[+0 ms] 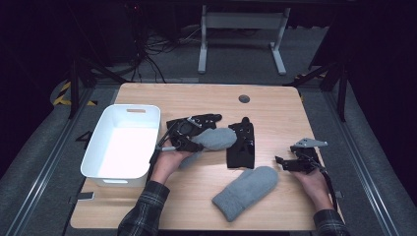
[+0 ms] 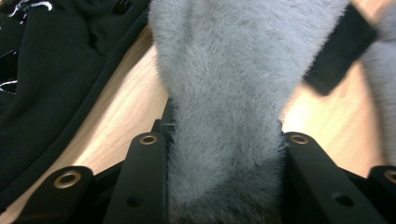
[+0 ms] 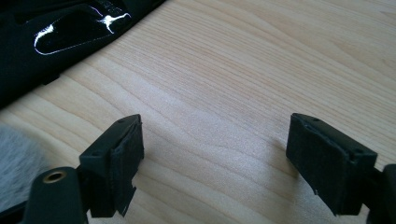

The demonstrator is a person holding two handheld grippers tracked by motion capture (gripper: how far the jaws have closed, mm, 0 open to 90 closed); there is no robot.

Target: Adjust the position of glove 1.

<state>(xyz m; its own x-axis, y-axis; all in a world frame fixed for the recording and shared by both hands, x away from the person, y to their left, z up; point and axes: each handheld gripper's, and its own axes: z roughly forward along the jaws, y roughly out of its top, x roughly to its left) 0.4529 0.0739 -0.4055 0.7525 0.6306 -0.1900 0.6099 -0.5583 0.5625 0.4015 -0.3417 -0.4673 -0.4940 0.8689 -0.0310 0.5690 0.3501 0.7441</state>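
My left gripper [image 1: 195, 144] is shut on a fuzzy grey mitten [image 1: 216, 138], gripping it near its narrow end just above the table. In the left gripper view the mitten [image 2: 233, 70] sits tight between the two black jaws of that gripper [image 2: 224, 140]. A second grey mitten [image 1: 246, 191] lies flat near the front edge. My right gripper [image 1: 281, 162] hovers to the right of it, open; in its own view this gripper [image 3: 215, 154] has bare wood between its jaws and the mitten's edge [image 3: 14, 158] at lower left.
A white bin [image 1: 101, 147] stands at the table's left. One black glove [image 1: 194, 122] lies behind the left gripper, another [image 1: 241, 146] at centre, also seen as the black glove [image 3: 70, 32] and black glove [image 2: 46, 70]. A grommet [image 1: 244, 98] sits at the back.
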